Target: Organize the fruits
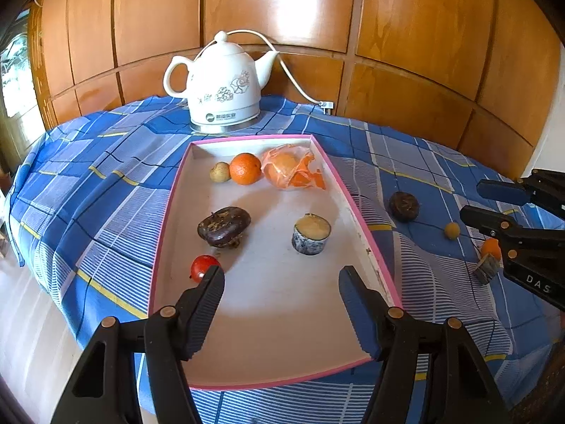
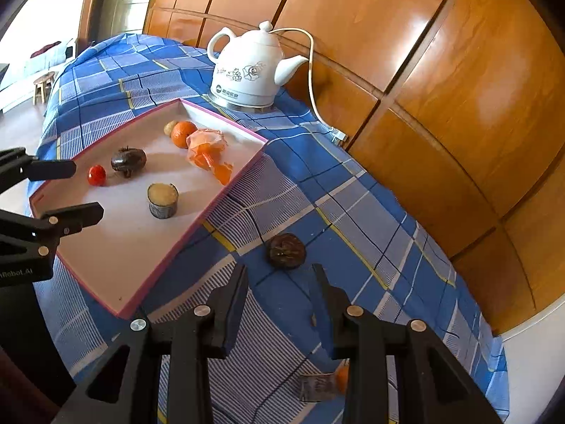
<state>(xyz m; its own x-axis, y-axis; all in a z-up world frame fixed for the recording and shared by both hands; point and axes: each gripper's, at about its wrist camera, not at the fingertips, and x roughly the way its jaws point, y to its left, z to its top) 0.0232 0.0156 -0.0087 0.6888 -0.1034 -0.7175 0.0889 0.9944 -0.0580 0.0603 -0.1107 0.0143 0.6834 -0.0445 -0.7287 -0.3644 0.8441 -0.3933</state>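
Observation:
A pink-rimmed tray (image 1: 169, 212) (image 2: 226, 190) lies on the blue checked cloth. In it are an orange (image 1: 245, 168) (image 2: 183, 133), a small yellowish fruit (image 1: 219, 172), a bag of orange peel (image 1: 293, 171), a dark purple fruit (image 1: 223, 227) (image 2: 128, 160), a red tomato (image 1: 202, 266) (image 2: 96, 175) and a cut stump-like piece (image 1: 311, 234) (image 2: 162, 200). My left gripper (image 1: 282, 279) (image 2: 88, 189) hangs open over the tray's near end, holding nothing. My right gripper (image 2: 279, 270) (image 1: 475, 201) is open just short of a dark round fruit (image 2: 285, 251) (image 1: 404, 206) on the cloth.
A small yellow fruit (image 1: 452, 230), a small orange (image 1: 491, 247) (image 2: 342, 378) and a grey chunk (image 1: 487, 268) (image 2: 316, 387) lie on the cloth by the right gripper. A white kettle (image 1: 222, 84) (image 2: 247, 70) with its cable stands behind the tray, against wooden wall panels.

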